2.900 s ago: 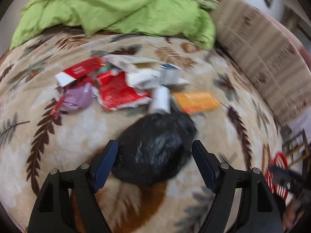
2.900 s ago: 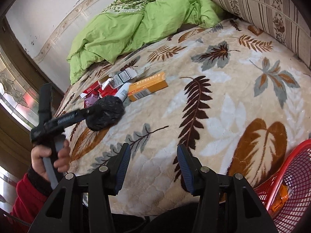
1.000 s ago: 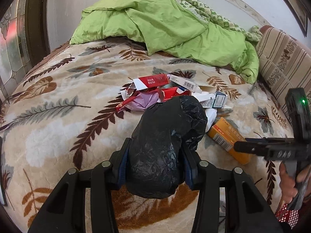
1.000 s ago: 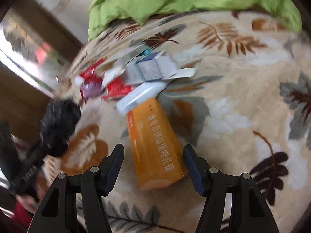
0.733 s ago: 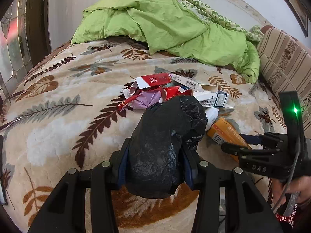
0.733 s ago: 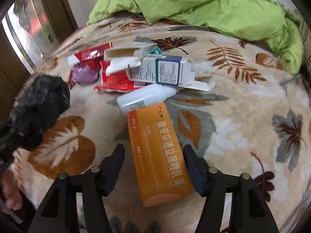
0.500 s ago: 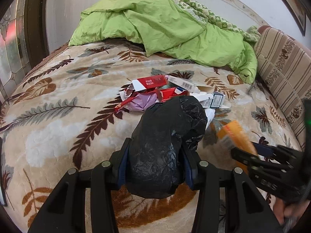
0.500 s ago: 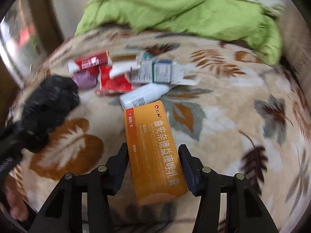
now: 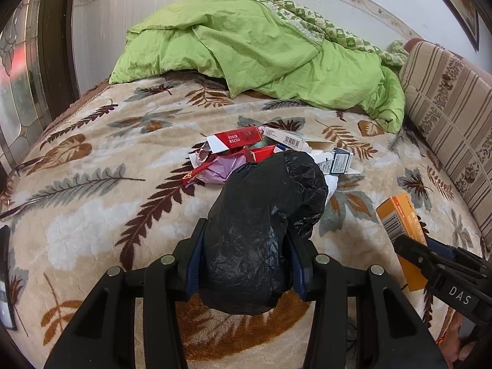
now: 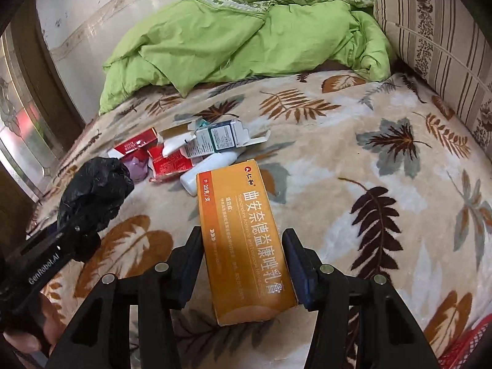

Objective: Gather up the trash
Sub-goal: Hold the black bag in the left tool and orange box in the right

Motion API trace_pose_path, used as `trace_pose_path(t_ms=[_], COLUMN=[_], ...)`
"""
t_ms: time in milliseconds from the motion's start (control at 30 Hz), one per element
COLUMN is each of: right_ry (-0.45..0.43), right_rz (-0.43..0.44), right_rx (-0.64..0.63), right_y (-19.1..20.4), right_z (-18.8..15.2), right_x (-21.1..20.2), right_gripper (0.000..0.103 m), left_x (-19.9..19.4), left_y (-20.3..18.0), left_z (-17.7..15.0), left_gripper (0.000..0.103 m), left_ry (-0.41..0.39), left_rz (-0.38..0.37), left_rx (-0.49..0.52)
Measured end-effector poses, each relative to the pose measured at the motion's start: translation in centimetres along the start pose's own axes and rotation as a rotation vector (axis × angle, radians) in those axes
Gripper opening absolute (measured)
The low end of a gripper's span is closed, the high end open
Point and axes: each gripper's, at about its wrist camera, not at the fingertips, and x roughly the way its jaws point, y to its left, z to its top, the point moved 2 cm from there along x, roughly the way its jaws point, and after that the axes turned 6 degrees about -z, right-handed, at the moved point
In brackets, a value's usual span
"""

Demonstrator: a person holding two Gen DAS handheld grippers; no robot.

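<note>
Trash pile [image 10: 184, 150] sits mid-bed; the left gripper [image 9: 246, 255] clamps a black bag [image 9: 264, 215], the right gripper [image 10: 243, 258] has just closed on the orange box [image 10: 243, 240], lifted clear.

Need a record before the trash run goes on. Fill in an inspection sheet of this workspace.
Surface: leaf-print blanket on a bed.
Job's things: black bag; orange box; red basket at the lower right edge.
Clutter: pile of red packs, cartons, purple wrapper and white bottle mid-bed.
Grippers: left gripper jaws clamp the bag; right gripper jaws have just been closing, now gripping the box, lifted off the blanket.
Cables: nothing seen.
Surroundings: green duvet, striped cushion, wall, glazed door at left.
</note>
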Motion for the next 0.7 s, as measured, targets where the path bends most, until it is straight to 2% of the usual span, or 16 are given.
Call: trace_pose_path(t_ms=[267, 700], right_ry=[-0.027, -0.009], right_rz=[0.005, 0.025], right_rx=[-0.02, 0.01], right_y=[0.6, 0.2], right_z=[-0.1, 0.0], right_x=[-0.5, -0.2], right_gripper=[0.055, 0.055], left_x=[-0.1, -0.5], left_y=[-0.5, -1.3], left_z=[0.0, 0.2], left_gripper=[0.045, 0.045], left_ry=[-0.011, -0.038], left_rz=[0.02, 0.053], left_rx=[0.027, 0.075])
